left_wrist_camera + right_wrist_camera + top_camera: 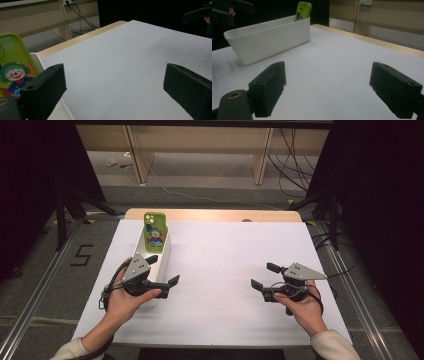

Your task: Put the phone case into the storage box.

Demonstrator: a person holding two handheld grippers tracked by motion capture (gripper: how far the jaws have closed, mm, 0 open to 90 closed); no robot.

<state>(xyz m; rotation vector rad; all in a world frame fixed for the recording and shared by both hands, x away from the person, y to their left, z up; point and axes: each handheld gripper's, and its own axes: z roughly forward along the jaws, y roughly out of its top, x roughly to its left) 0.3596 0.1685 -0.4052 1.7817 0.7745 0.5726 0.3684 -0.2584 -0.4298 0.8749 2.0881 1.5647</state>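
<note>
A green phone (154,233) with a clown picture on its case stands upright at the far end of a long white bin (166,254) on the left of the table. My left gripper (164,269) hovers open over the bin's near end with nothing between its jaws. In the left gripper view the phone (13,65) sits just left of the open left gripper (115,85), beside the bin rim (40,61). My right gripper (262,275) is open and empty over the right of the table. From the right gripper (328,90) the bin (272,37) and phone (303,11) lie ahead to the left.
A white sheet (225,245) covers the table, with a wooden edge (215,215) at the far side. Beyond it are shelf legs and cables (295,160) on the floor. A taped "5" (82,255) marks the floor left of the table.
</note>
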